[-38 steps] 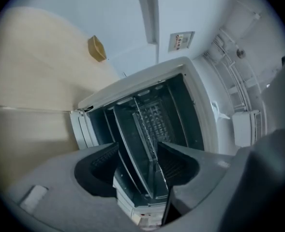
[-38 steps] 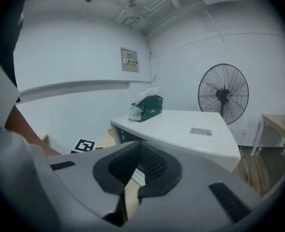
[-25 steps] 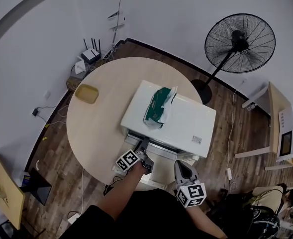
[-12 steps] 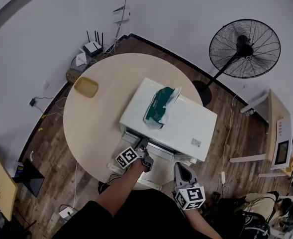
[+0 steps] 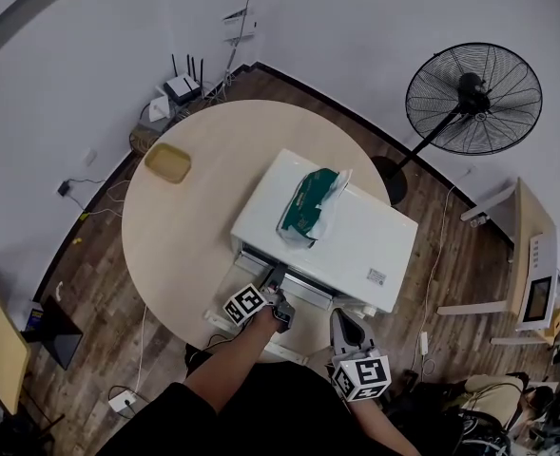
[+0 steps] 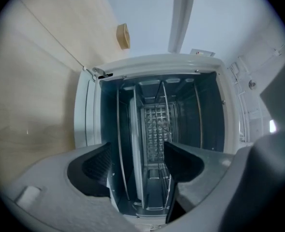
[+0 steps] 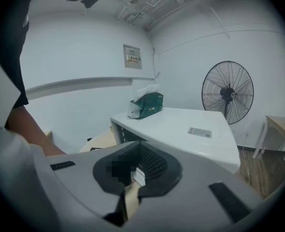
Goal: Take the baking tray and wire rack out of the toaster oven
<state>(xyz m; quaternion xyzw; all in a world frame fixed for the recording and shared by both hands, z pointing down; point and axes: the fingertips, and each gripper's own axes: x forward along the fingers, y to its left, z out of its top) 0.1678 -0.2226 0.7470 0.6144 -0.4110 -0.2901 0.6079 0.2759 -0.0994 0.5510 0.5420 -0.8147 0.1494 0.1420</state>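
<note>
Left tool [image 6: 138, 170] is spread before the stiff, likely light baking tray [image 6: 135, 129], best pinched at its front rim; right tool [image 7: 130, 190] is pressed together.

Toaster oven [image 5: 356, 231] on table [image 5: 180, 245]

The right hand-held gripper [image 7: 131, 194] — jaws seemingly together — faces the white toaster oven [image 7: 181, 124].

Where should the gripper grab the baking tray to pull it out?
Pinch the baking tray by its front lip, straight in through the toaster oven opening. That thin edge faces out and should fit the left gripper, whose jaws are apart.
</note>
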